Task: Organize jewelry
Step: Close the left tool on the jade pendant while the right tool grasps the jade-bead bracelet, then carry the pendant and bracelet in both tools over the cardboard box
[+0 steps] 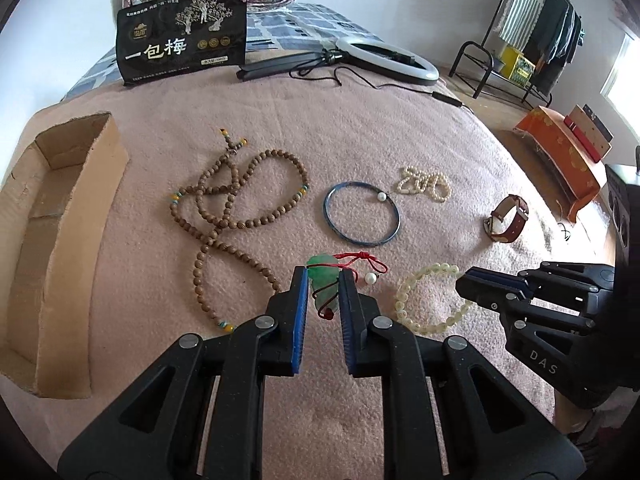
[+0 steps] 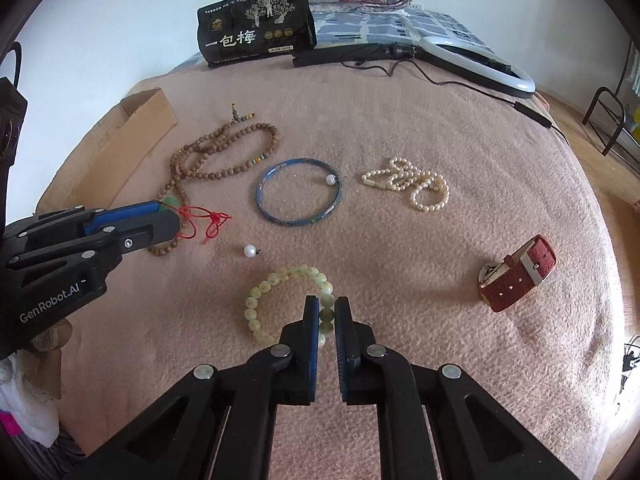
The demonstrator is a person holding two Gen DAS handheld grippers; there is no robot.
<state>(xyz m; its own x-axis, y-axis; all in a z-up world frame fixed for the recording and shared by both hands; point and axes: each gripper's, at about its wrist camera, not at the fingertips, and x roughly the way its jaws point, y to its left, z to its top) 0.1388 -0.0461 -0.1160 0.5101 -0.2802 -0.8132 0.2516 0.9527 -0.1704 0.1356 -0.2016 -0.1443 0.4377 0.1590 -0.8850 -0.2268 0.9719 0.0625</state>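
Note:
Jewelry lies on a pink blanket. My left gripper is shut on a green jade pendant with a red cord; it also shows in the right wrist view. My right gripper is shut on the pale yellow bead bracelet, gripping its right side; the bracelet also shows in the left wrist view. Nearby lie a brown wooden bead necklace, a blue bangle, a pearl necklace, a red-strapped watch and a loose pearl earring.
An open cardboard box stands at the left. A black snack bag, a ring light with its cable, and folded quilts sit at the back. An orange box and a clothes rack are at the right.

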